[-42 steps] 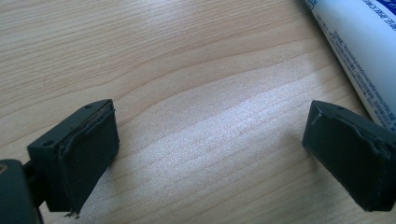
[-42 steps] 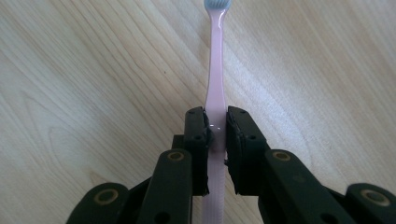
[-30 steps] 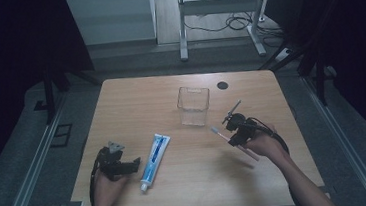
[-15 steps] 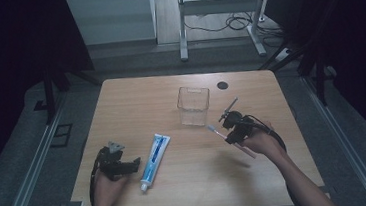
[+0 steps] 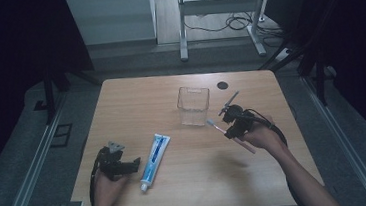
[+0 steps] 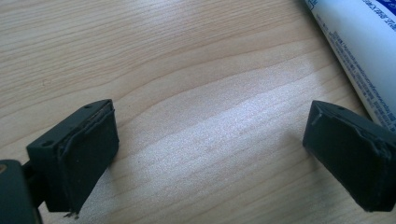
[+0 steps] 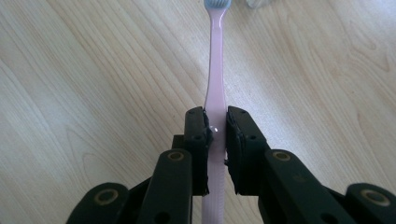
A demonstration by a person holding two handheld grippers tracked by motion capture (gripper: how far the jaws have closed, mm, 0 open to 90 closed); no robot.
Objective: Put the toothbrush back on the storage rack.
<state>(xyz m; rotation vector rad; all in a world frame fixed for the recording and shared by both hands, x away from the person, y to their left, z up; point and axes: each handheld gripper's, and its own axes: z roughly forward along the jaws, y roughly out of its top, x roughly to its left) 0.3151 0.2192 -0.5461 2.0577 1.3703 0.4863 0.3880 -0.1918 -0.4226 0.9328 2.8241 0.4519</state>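
I worked in a room that looked like a lab or test room, not a home. My wooden table (image 5: 192, 172) stood alone on a grey floor (image 5: 20, 162), with dark black curtains (image 5: 10, 43) hanging on both sides. Metal rails (image 5: 27, 177) ran along the floor beside the table. Behind it stood the metal legs of a desk (image 5: 182, 33), and loose cables (image 5: 224, 23) lay on the floor under it. The table had a round black hole cover (image 5: 223, 85), like office desks have.
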